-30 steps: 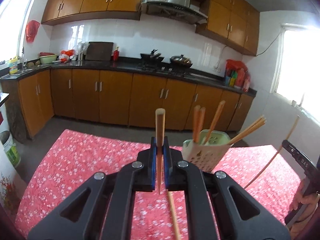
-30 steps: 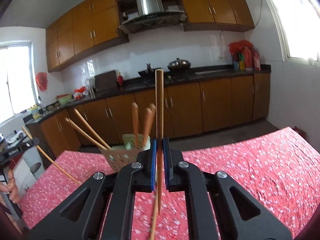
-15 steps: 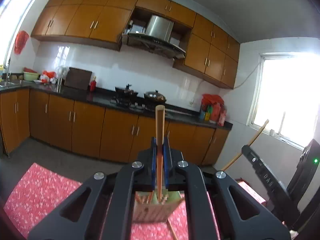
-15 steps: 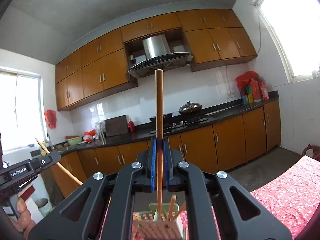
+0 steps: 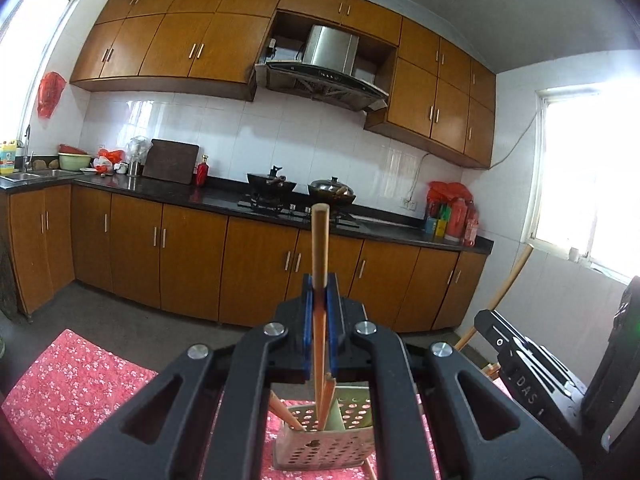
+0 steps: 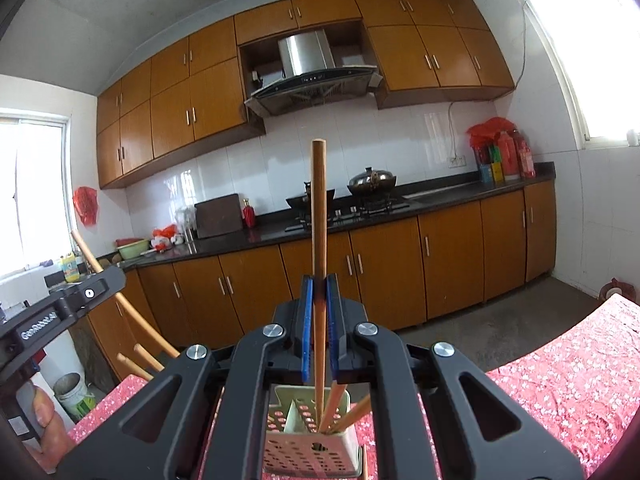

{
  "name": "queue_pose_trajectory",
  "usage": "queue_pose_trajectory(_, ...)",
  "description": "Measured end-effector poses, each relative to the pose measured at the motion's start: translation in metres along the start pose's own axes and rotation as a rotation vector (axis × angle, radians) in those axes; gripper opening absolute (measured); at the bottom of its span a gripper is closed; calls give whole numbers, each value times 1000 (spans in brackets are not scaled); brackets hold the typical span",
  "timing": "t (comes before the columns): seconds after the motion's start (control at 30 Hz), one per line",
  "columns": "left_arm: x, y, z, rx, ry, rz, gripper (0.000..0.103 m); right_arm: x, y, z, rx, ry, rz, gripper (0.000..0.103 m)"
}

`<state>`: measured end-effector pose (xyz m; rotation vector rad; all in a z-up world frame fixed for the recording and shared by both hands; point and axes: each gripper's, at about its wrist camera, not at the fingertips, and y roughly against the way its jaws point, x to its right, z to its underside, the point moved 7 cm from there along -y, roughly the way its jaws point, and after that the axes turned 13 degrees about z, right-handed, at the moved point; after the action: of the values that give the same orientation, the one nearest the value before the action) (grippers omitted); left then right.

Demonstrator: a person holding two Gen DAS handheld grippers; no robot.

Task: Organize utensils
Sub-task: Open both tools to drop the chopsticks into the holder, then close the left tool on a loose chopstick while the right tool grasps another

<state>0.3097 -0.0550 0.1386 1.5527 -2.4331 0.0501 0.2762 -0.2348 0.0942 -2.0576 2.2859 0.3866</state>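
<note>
My left gripper [image 5: 319,300] is shut on a wooden chopstick [image 5: 320,248] held upright, its lower end inside the pale perforated utensil holder [image 5: 324,450] below the fingers. My right gripper [image 6: 319,300] is shut on another wooden chopstick [image 6: 319,216], also upright, its lower end in the same holder [image 6: 310,452]. Other chopsticks [image 6: 340,408] lean inside the holder. The right gripper shows at the right of the left wrist view [image 5: 532,376], the left gripper at the left of the right wrist view [image 6: 60,312].
The holder stands on a table with a red flowered cloth [image 5: 76,384], also in the right wrist view [image 6: 560,392]. Beyond are kitchen cabinets [image 5: 192,264], a black counter with a stove and pans [image 5: 300,192], and a bucket [image 6: 72,396] on the floor.
Both grippers rose above the holder, tilted level and lowered their chopsticks' ends into it. The holder moved from ahead to directly beneath the fingers.
</note>
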Motion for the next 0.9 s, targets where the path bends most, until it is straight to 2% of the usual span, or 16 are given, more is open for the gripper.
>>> queue_pose_trajectory(0.13, -1, -9, 8, -35, 15, -12, 7, -2, 4, 4, -31, 12, -16, 9)
queue_pose_trajectory(0.2, -4, -9, 6, -38, 27, -15, 10, -1, 6, 4, -37, 21, -13, 26)
queue_pose_trajectory(0.23, -5, -6, 6, -36, 27, -19, 13, 2, 9, 3, -32, 21, -5, 42)
queue_pose_trajectory(0.27, -7, -3, 4, -32, 30, -28, 20, 5, 13, 1, -24, 17, 3, 48)
queue_pose_trajectory(0.37, -13, 9, -2, -19, 45, -43, 29, 13, 18, -3, -25, 10, 11, 48)
queue_pose_trajectory(0.5, -24, 33, -4, -20, 58, -72, 33, 33, 34, -5, -29, 3, 47, 48)
queue_pose_trajectory(0.63, -47, 67, 16, -47, 59, -138, 39, 55, 47, 9, -70, 18, 96, 51)
queue_pose_trajectory(0.7, -62, 80, 35, -82, 61, -172, 39, 66, 45, 28, -128, 38, 125, 52)
queue_pose_trajectory(0.8, -86, 87, 79, -188, 75, -214, 39, 77, 33, 75, -288, 69, 136, 52)
queue_pose_trajectory(0.9, -106, 85, 132, -319, 100, -241, 39, 75, 23, 133, -479, 95, 109, 51)
